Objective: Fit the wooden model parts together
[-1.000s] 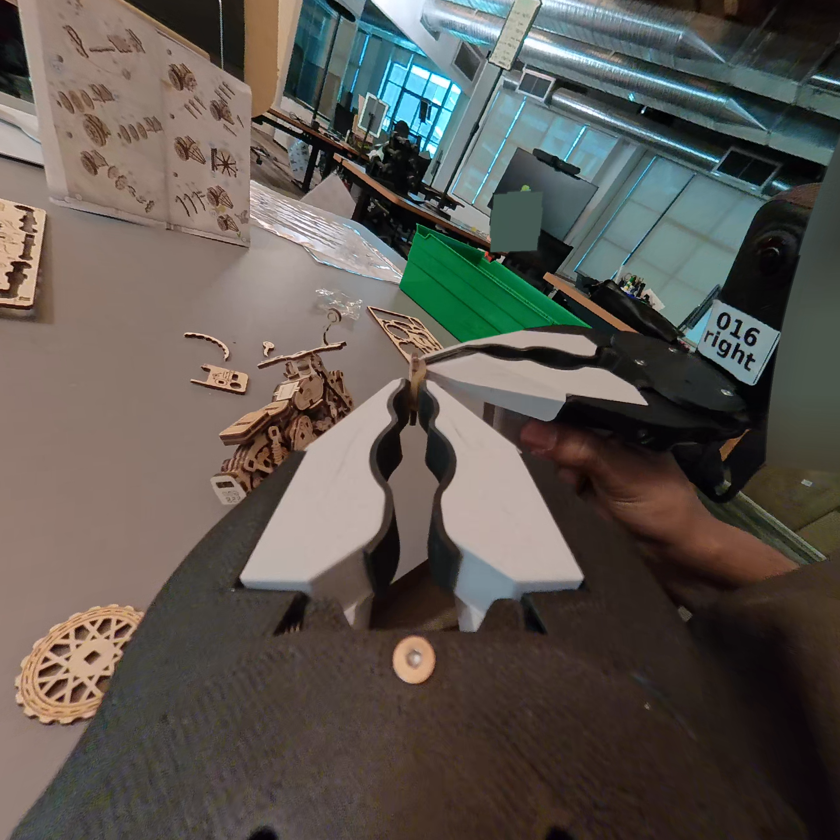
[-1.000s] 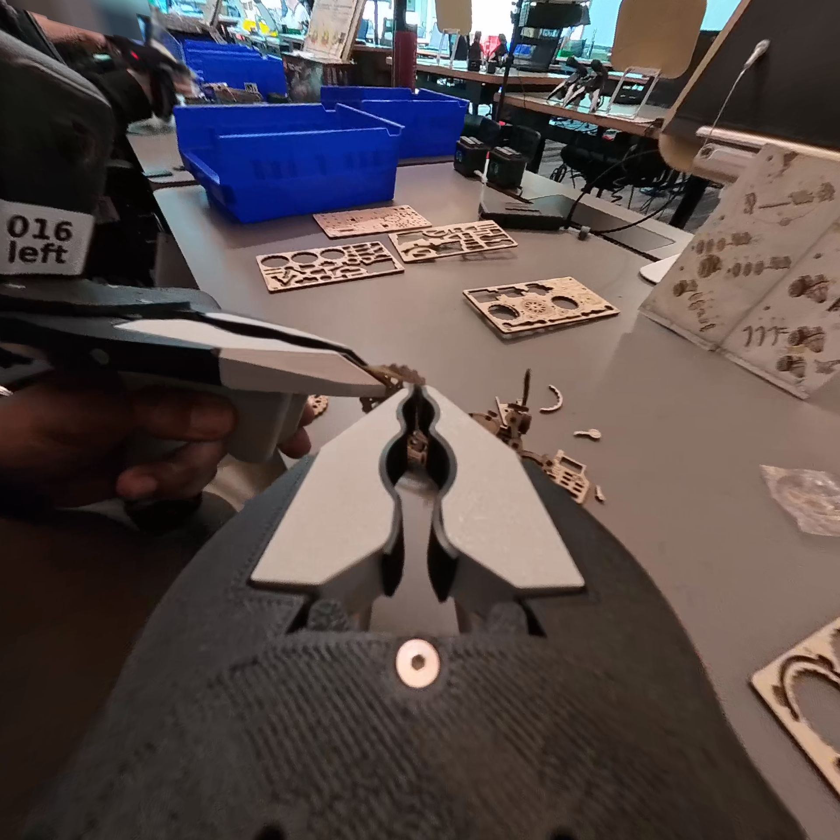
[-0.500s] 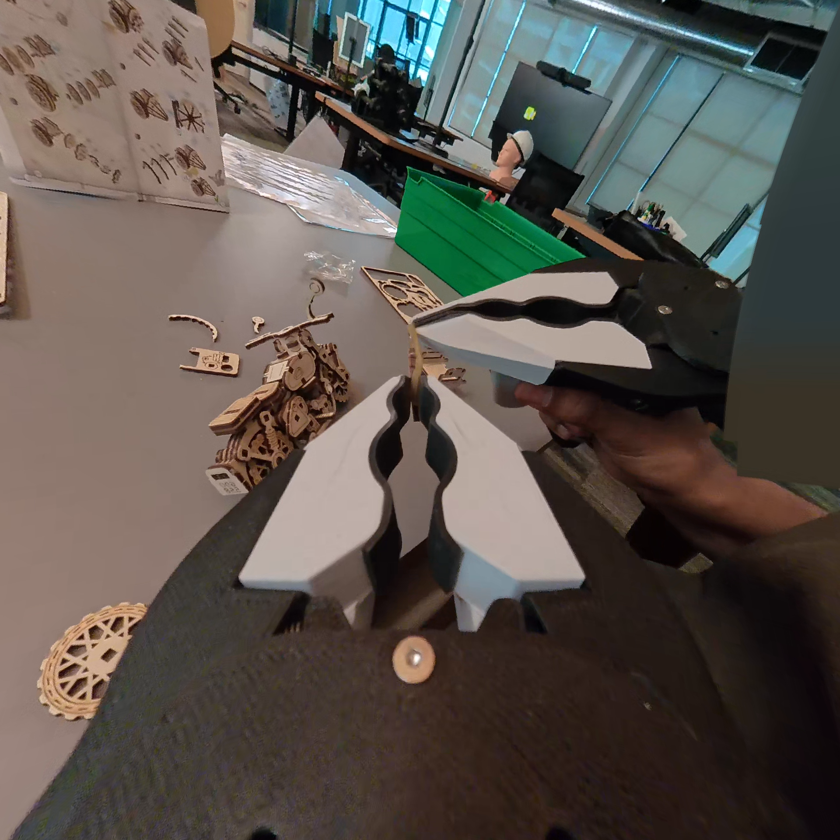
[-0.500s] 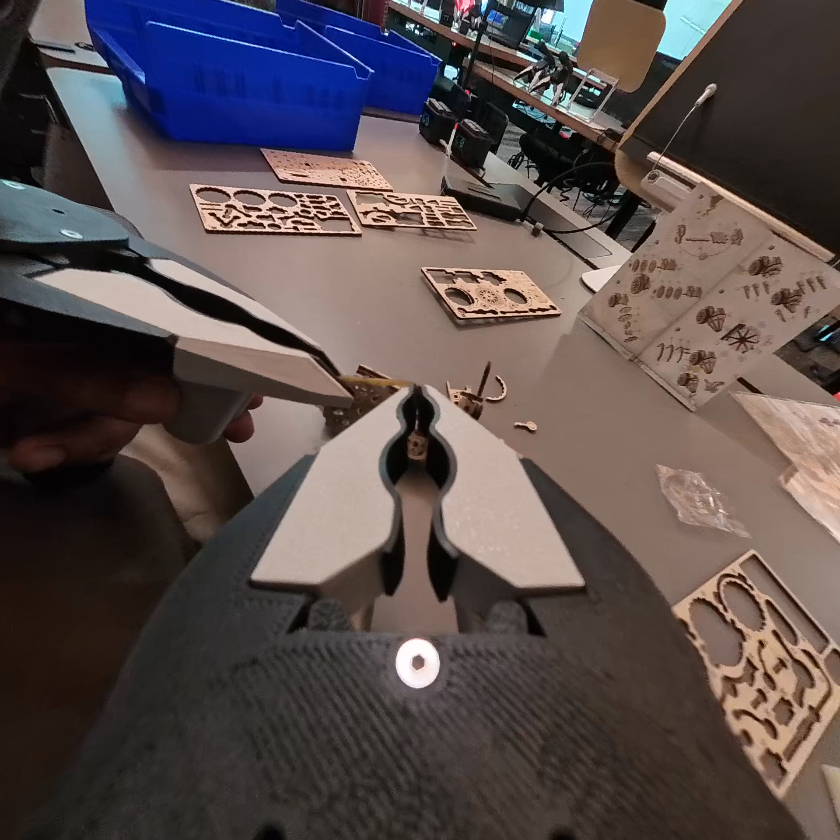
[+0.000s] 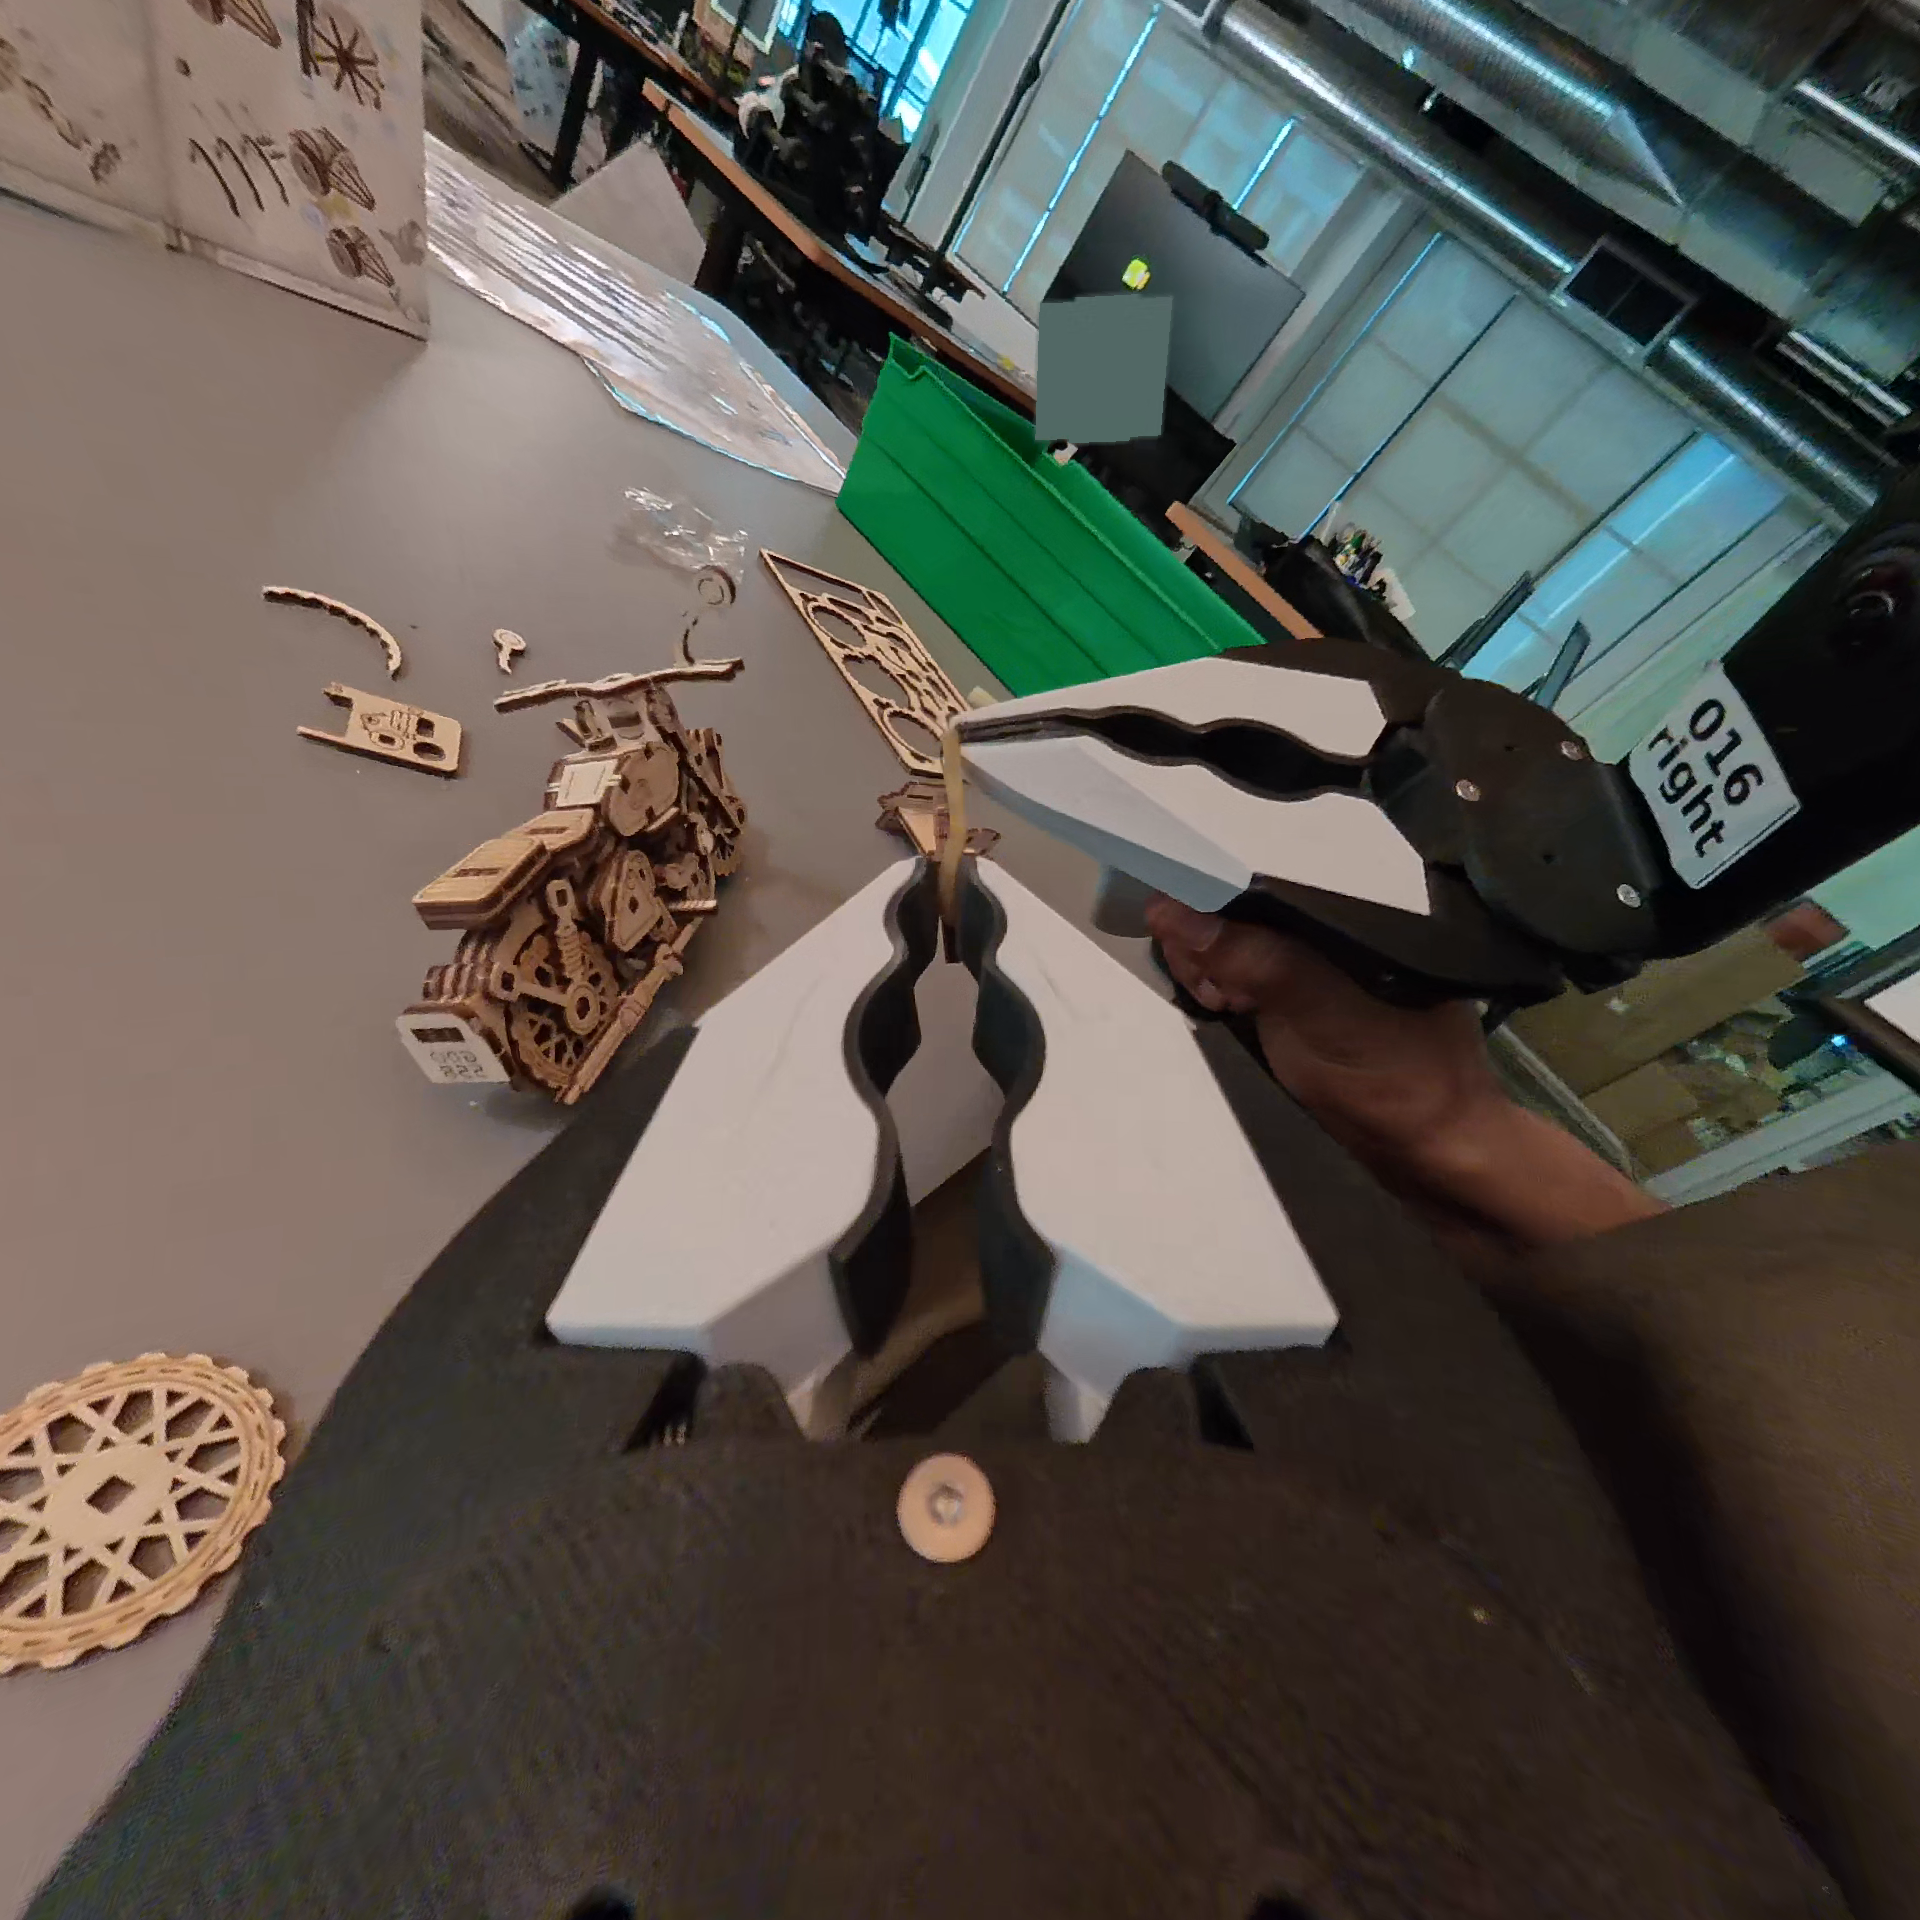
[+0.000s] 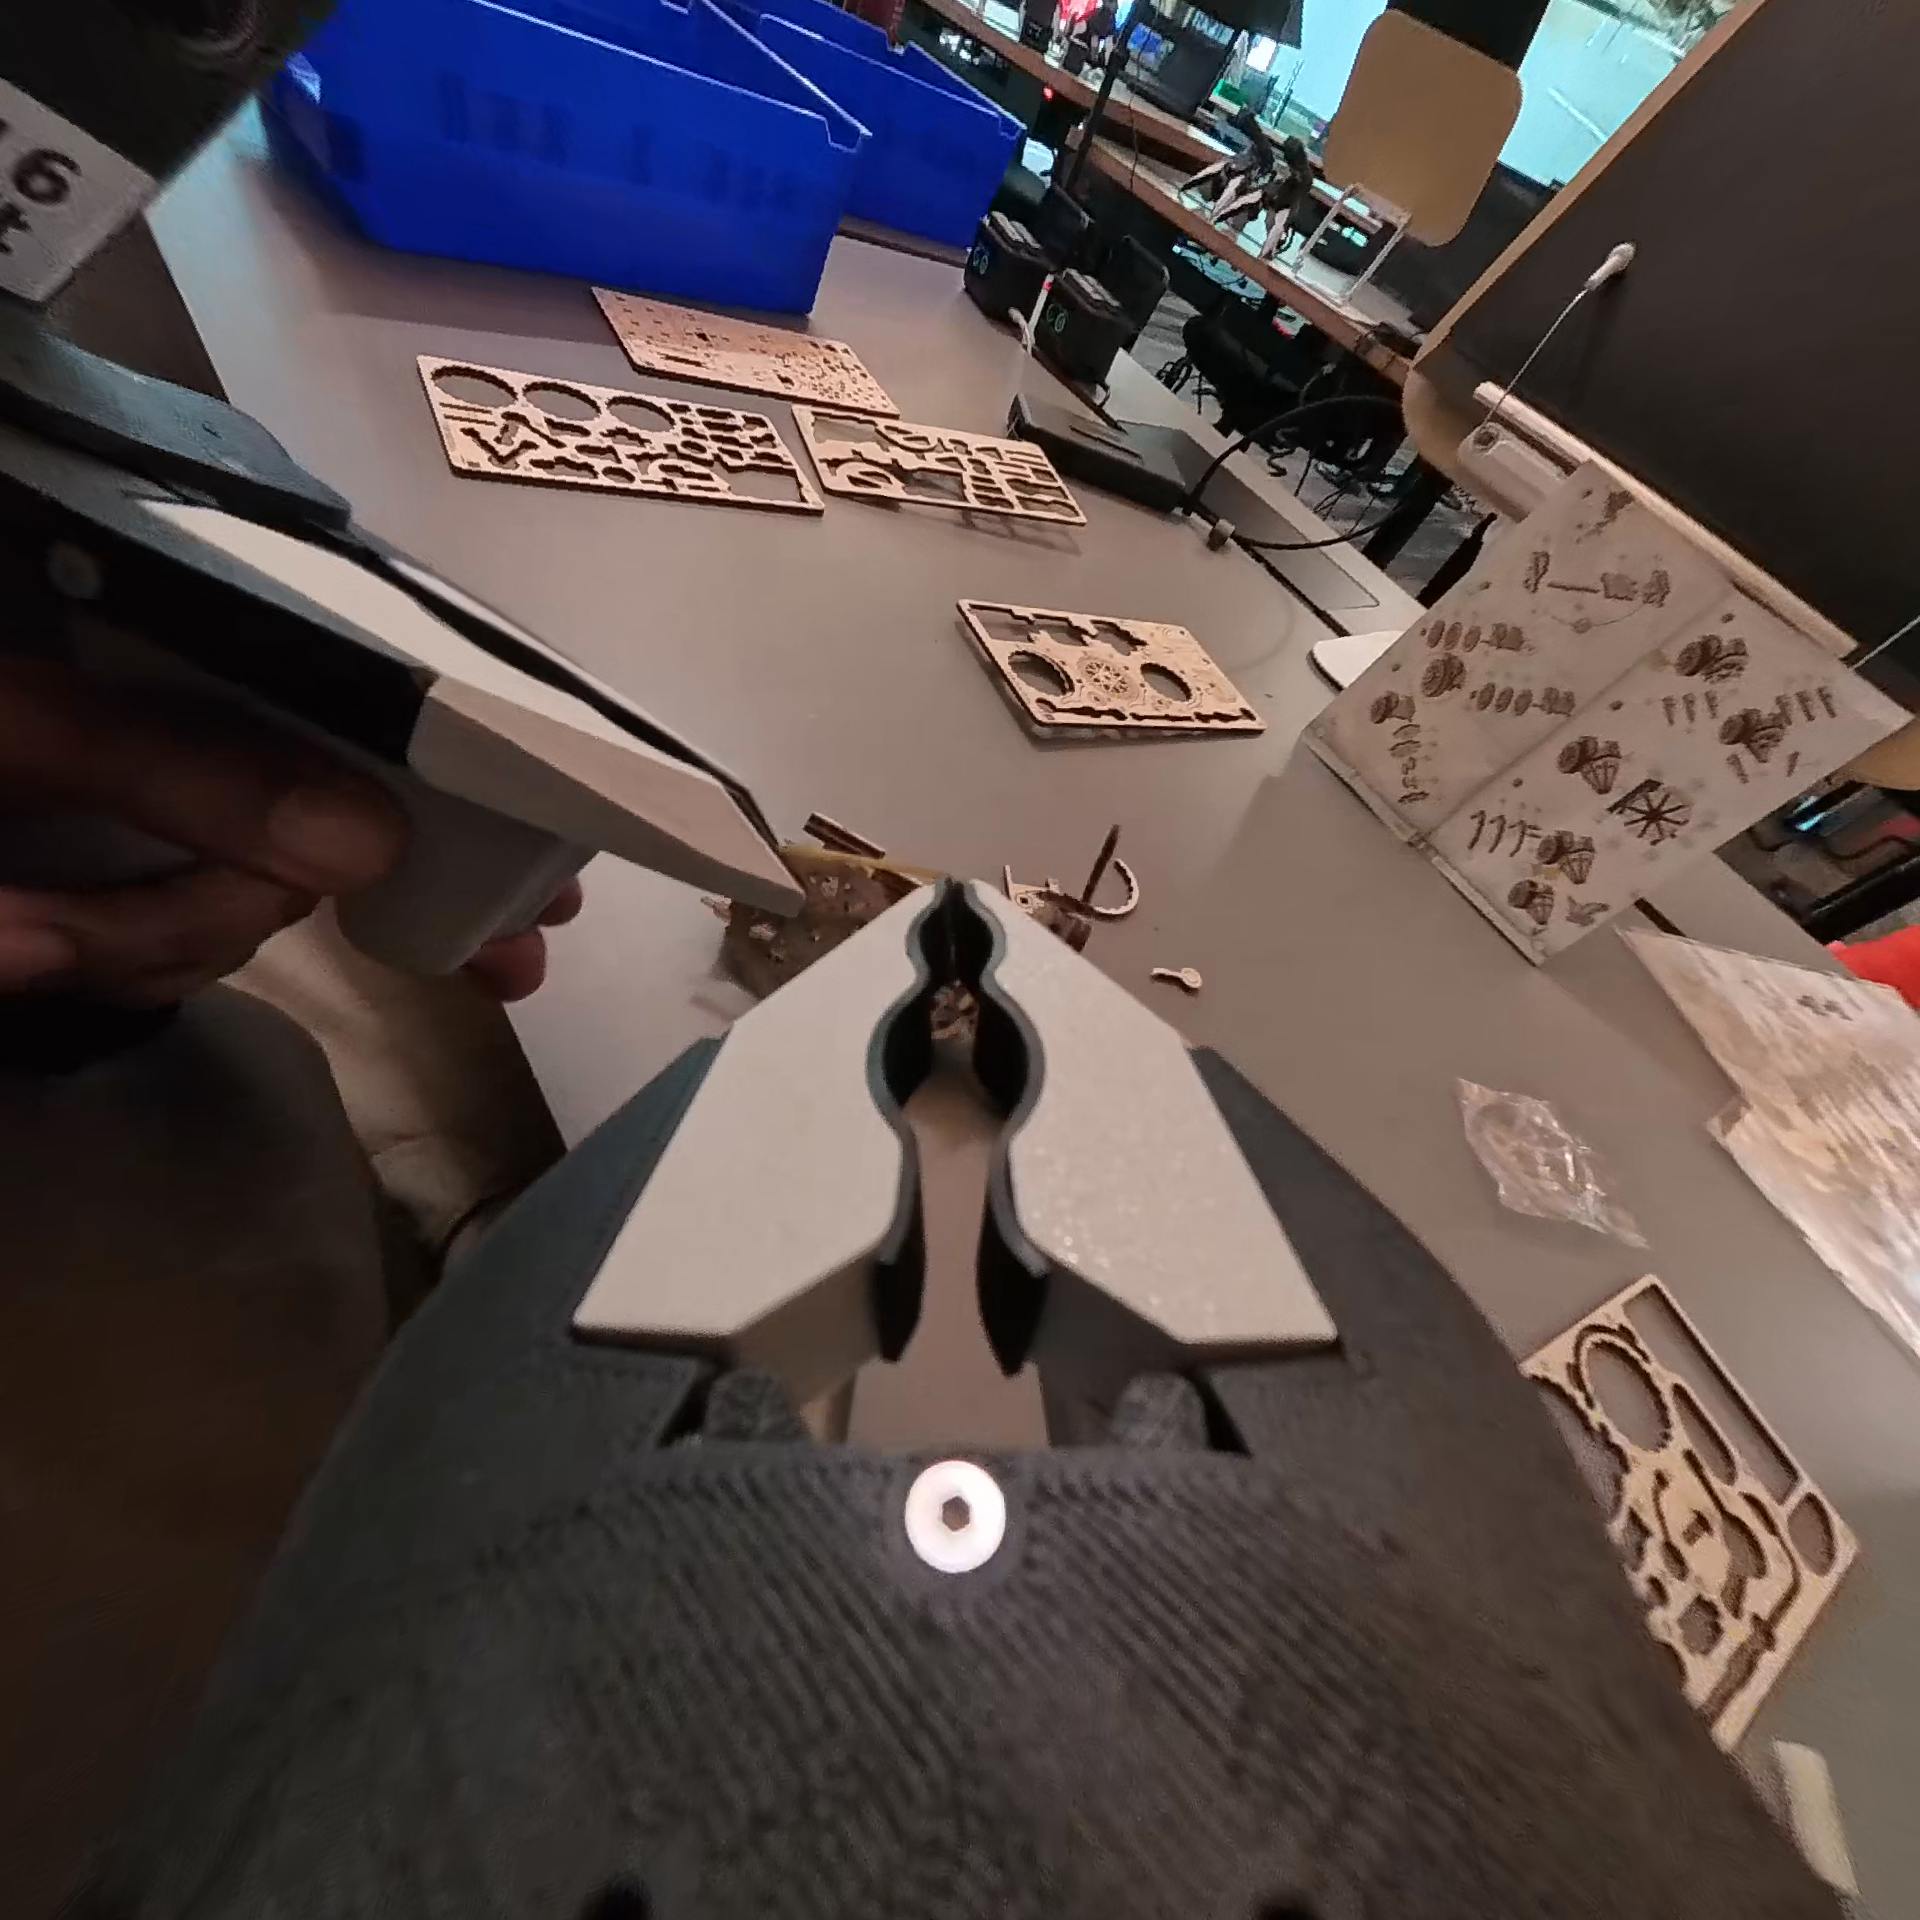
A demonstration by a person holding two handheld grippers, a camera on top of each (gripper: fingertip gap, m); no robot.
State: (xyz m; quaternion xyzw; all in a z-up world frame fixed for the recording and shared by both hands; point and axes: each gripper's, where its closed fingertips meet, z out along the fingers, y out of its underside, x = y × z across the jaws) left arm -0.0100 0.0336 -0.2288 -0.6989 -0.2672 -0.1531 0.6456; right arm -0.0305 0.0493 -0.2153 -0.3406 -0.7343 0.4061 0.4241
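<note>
Between my two claws I hold a thin, pale wooden piece (image 5: pixel 951 831) edge-on and nearly upright above the table, its lower end pinched at my left tips and its top at my right tips. To its left on the grey table lies the part-built wooden motorcycle (image 5: pixel 582 904), tipped on its side, layered gears and plates showing, handlebar end pointing away from me. Loose cut parts lie around it: a spoked wooden wheel (image 5: pixel 114 1496) flat near me, a curved strip (image 5: pixel 343 618) and a small slotted plate (image 5: pixel 384 727) beyond.
</note>
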